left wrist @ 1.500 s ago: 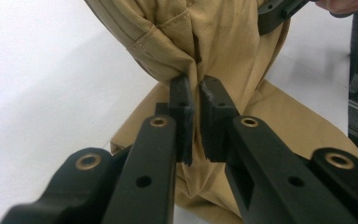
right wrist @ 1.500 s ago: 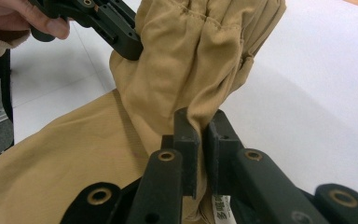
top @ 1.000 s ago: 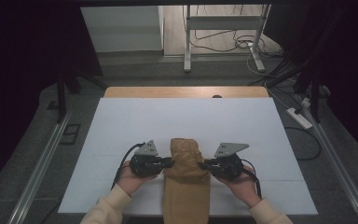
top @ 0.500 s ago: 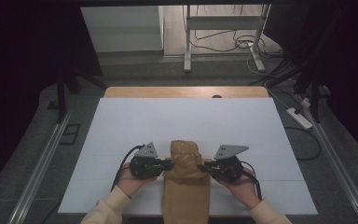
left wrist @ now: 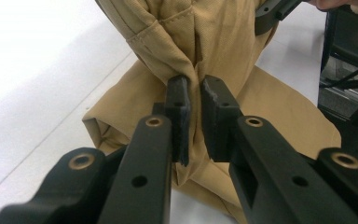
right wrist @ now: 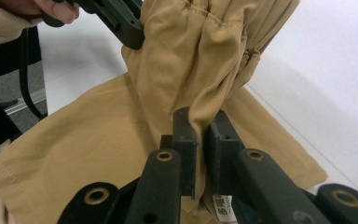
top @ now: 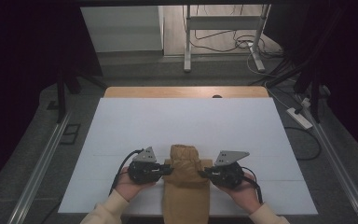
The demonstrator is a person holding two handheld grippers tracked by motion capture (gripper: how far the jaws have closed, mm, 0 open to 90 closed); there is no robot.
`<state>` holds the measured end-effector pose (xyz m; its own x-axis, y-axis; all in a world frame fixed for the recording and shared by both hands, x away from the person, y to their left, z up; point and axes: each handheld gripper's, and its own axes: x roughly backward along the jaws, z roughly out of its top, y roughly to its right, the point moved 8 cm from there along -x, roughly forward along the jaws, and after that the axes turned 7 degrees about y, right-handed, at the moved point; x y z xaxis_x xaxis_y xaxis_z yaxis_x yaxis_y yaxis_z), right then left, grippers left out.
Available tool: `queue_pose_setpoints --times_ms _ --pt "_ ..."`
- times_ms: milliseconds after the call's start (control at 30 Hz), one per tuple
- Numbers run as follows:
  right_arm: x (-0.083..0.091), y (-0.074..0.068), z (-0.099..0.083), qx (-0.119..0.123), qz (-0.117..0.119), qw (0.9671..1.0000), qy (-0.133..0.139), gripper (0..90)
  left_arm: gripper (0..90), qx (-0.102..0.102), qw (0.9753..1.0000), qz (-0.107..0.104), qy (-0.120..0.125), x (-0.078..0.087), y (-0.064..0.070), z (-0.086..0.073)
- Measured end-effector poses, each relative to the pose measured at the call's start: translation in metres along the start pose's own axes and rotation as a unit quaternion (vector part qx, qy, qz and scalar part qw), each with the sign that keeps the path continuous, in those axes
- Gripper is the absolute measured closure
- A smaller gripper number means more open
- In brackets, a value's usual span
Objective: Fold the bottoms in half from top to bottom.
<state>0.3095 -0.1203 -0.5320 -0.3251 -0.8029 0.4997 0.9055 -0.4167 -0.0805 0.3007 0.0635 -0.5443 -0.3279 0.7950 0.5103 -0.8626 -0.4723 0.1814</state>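
A tan cloth garment lies at the near middle of the white table, its gathered waistband end lifted and folded toward me. My left gripper is shut on a fold of the garment at its left side. My right gripper is shut on a fold of the garment at its right side, with a small white label hanging below the pinch. The lower part of the garment hangs over the table's near edge.
A wooden strip borders the table's far edge. Metal rails run along both sides on the grey floor. A power strip and cables lie to the right, and a stand's legs rise at the back.
Both grippers, still holding the cloth, have drawn slightly nearer to me, carrying the raised waistband end along with them.
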Motion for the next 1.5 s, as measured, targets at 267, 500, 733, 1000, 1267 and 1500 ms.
queue_pose_setpoints --times_ms 267,500,733,1000,1267,1500 --pt "0.0 0.0 -0.003 -0.001 0.001 1.0 -0.003 82.7 80.9 0.001 1.0 0.0 -0.004 -0.002 0.0 -0.001" --pt "0.001 -0.003 -0.005 0.001 0.002 1.0 -0.007 82.2 80.8 0.0 1.0 -0.004 -0.005 -0.002 0.004 -0.002" --pt "0.003 -0.008 -0.01 0.004 0.004 1.0 -0.008 80.5 79.0 -0.001 0.9999 -0.009 -0.009 0.0 0.008 -0.007" --pt "0.007 -0.014 -0.012 0.013 0.005 0.9999 -0.008 74.6 74.3 -0.001 0.9998 -0.015 -0.01 0.002 0.009 -0.009" --pt "0.01 -0.017 -0.015 0.013 0.005 0.9999 -0.007 72.7 69.9 0.004 0.9998 -0.017 -0.008 0.003 0.012 -0.011" --pt "0.011 -0.025 -0.021 0.014 0.016 0.9997 -0.015 71.0 68.6 0.004 0.9996 -0.024 -0.013 0.003 0.017 -0.016"
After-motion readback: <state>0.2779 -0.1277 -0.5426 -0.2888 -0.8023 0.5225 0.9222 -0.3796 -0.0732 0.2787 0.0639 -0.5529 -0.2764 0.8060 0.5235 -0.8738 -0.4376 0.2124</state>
